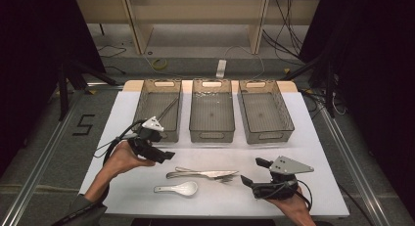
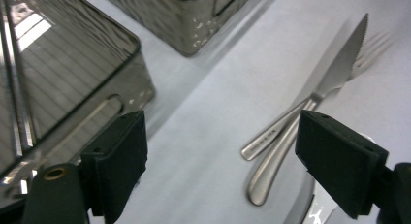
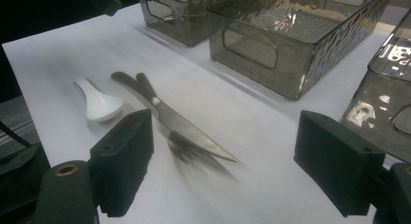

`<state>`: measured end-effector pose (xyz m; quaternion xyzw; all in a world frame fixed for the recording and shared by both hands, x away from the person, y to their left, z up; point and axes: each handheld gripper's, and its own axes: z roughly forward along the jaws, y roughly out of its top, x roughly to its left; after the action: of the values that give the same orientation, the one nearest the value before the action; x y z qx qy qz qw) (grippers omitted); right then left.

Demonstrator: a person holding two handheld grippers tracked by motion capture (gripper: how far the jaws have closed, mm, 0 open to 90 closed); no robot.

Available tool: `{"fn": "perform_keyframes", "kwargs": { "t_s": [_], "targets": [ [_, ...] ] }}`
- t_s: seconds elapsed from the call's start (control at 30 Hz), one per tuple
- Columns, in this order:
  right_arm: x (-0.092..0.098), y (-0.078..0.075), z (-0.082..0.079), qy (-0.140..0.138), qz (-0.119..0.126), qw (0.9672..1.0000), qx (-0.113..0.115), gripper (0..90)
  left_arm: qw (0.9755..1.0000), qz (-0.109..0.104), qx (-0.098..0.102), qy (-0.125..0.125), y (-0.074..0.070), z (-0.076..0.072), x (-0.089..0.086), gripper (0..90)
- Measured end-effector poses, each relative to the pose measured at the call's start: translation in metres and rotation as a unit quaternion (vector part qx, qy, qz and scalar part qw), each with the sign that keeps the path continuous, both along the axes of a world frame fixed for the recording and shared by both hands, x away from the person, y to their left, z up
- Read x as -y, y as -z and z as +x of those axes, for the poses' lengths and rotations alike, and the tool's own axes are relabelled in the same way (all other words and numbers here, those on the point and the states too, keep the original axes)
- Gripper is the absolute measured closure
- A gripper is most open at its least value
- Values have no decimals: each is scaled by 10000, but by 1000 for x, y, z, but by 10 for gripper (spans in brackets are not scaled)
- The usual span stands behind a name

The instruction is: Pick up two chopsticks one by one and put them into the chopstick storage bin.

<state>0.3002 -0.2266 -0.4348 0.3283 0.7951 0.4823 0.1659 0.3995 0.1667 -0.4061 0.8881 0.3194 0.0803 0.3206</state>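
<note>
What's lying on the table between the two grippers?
In the high view, a knife across a fork, between left gripper and right gripper.

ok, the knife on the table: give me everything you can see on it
The knife looks like plain steel, with a smooth rounded handle and a serrated blade. It lies flat on the white table, handle toward the person's left and tip toward their right, in front of the middle bin. It lies across a fork, touching it. A white spoon lies apart, nearer the person. No gripper touches it.
</note>
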Motion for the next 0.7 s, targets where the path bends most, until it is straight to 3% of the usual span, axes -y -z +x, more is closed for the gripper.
{"fn": "perform_keyframes", "kwargs": {
  "t_s": [0.17, 0.43, 0.7],
  "targets": [
    [-1, 1, 0, 7, -9, 10000, -9, 225, 9999, -2, -140, 83, 3, -6, 3, 176],
    [0, 0, 0, 6, 3, 10000, -6, 225, 9997, 37, -189, 119, 8, -11, 5, 177],
    [1, 1, 1, 5, -3, 10000, -20, 225, 9986, 289, -366, 248, 19, -16, 10, 176]
  ]
}}
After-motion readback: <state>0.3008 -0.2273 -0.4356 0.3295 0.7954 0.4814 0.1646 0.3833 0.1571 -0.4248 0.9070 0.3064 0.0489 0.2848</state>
